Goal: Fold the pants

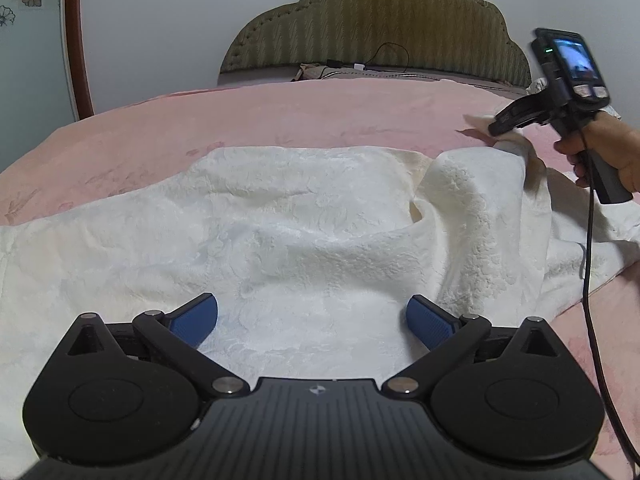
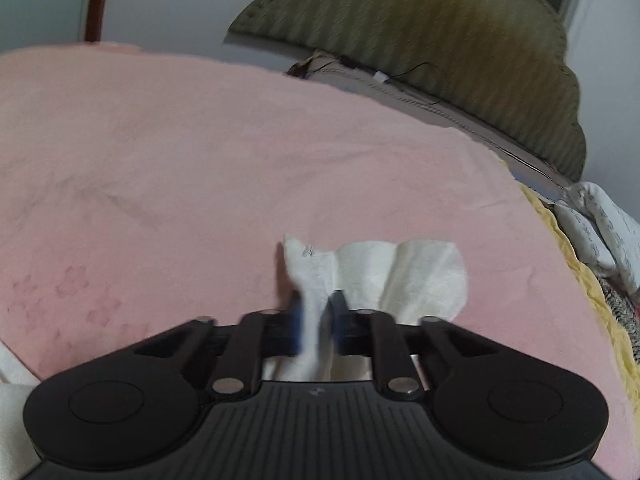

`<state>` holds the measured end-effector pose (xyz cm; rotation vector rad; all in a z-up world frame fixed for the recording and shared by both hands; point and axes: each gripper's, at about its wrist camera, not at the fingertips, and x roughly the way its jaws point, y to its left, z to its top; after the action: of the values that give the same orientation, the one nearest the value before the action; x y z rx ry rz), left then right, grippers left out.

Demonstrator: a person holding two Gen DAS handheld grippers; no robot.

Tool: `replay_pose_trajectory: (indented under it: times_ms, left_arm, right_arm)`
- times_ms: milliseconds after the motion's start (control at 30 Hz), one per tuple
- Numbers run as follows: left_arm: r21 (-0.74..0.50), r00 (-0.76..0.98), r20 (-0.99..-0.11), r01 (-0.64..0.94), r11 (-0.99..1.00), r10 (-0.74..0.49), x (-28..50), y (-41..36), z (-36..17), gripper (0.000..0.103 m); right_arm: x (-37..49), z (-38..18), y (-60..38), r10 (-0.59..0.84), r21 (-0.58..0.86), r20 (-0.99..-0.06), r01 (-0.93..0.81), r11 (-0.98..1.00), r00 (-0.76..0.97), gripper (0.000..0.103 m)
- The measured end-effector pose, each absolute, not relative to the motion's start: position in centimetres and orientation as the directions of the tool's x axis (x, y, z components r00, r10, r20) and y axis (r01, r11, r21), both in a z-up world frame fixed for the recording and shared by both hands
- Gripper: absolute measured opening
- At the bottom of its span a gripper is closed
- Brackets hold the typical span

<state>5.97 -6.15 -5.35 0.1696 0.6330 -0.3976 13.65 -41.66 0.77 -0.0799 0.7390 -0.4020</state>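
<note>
The white textured pants lie spread across the pink bedspread. My left gripper is open just above the near part of the pants, with its blue pads wide apart and nothing between them. My right gripper shows at the far right of the left wrist view, held by a hand, and lifts a corner of the pants off the bed. In the right wrist view the right gripper is shut on that white fabric corner, which sticks out past the fingertips.
A padded olive headboard stands at the far end of the bed. A black cable hangs from the right gripper over the pants. A yellow and white quilt lies at the bed's right edge. A wooden door frame stands left.
</note>
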Motion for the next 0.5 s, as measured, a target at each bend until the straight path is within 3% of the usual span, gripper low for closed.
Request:
replay_pose_trajectory:
  times_ms: [300,500]
  left_arm:
    - [0.025,0.734,-0.602,0.41,0.912,-0.313,6.0,-6.1,-5.4,0.103]
    - [0.034,0.77,-0.551,0.405,0.914,-0.321,4.9,-5.7,-4.7,0.097]
  right_arm:
    - [-3.2,5.5,-49.3,-0.336,0.438,-0.417,0.511,0.739,0.844,0.005]
    - [-11.8,2.4,-52.3,-0.296,0.606,-0.476,0.552,0.572,0.828,0.005]
